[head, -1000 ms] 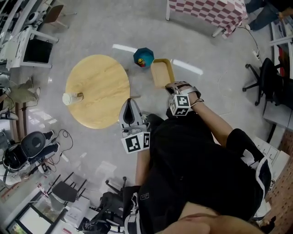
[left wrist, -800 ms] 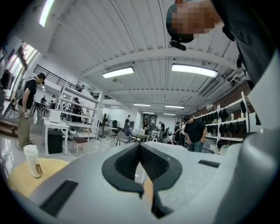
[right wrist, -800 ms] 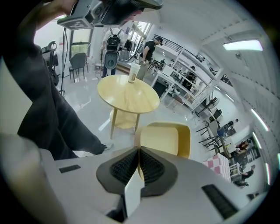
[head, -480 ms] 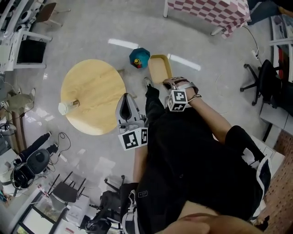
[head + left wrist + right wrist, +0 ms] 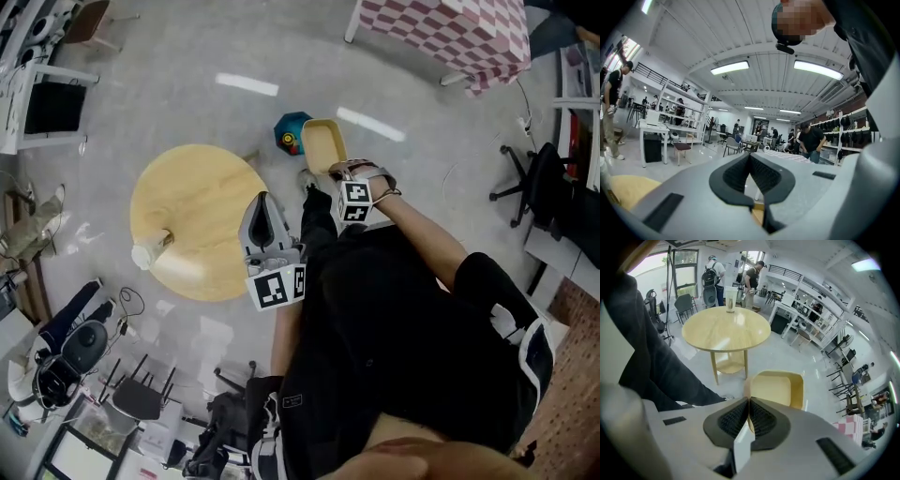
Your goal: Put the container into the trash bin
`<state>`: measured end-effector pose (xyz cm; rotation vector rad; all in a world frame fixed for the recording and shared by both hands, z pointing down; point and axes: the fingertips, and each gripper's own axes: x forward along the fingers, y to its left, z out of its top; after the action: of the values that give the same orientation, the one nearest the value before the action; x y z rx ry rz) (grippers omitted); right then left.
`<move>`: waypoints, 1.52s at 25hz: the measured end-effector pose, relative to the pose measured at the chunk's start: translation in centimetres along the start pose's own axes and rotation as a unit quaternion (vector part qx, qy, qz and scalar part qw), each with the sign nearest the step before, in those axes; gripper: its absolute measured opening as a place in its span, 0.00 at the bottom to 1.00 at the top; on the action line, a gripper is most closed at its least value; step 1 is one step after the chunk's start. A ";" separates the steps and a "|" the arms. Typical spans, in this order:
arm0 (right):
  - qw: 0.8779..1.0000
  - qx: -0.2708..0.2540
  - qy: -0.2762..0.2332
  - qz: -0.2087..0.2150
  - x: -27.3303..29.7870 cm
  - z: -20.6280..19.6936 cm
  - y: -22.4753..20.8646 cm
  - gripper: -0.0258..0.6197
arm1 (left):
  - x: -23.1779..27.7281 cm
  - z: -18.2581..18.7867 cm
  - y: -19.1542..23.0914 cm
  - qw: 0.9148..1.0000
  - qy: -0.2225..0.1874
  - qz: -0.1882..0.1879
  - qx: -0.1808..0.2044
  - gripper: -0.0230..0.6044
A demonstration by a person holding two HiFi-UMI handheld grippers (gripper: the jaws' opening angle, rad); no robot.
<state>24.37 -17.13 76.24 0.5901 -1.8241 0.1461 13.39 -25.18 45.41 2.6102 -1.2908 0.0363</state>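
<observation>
My right gripper point(image 5: 336, 171) is shut on the near rim of a shallow yellow container point(image 5: 322, 145), which it holds out over the grey floor. The right gripper view shows the same container point(image 5: 776, 387) just past the closed jaws of the right gripper point(image 5: 749, 401), open side up. A teal trash bin point(image 5: 291, 129) with something red and yellow inside stands on the floor, close against the container's left edge in the head view. My left gripper point(image 5: 264, 202) is shut with nothing in it and points forward beside the round table; in its own view the left gripper point(image 5: 750, 157) shows only the room.
A round wooden table point(image 5: 202, 220) stands to the left with a pale cup point(image 5: 145, 255) on it. A table with a checkered cloth point(image 5: 441, 28) is at the back right. An office chair point(image 5: 539, 178) is at the right, and chairs and gear lie at the lower left.
Both grippers have moved forward with the person. The container has come closer to the trash bin and lower. The round table has slid nearer and to the left in the head view.
</observation>
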 end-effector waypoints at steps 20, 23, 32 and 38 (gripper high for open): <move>0.995 0.073 0.052 0.043 13.2 0.3 -7.7 0.29 | 8.0 -3.6 8.2 0.998 0.058 0.013 -0.034 0.05; 0.994 0.095 0.040 0.040 12.3 0.6 -8.2 0.20 | 8.3 -3.7 7.6 0.998 0.059 0.010 -0.034 0.05; 0.991 0.134 0.001 0.004 9.0 0.5 -7.9 0.10 | 6.8 -2.9 4.7 0.999 0.044 0.009 -0.023 0.05; 0.974 0.213 -0.063 -0.048 2.8 0.9 -7.8 0.09 | 3.0 -1.7 0.7 1.000 0.018 0.006 -0.006 0.05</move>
<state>26.63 -25.10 77.03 1.0071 -1.8929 0.4515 14.86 -27.57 47.55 2.5803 -1.2900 0.0767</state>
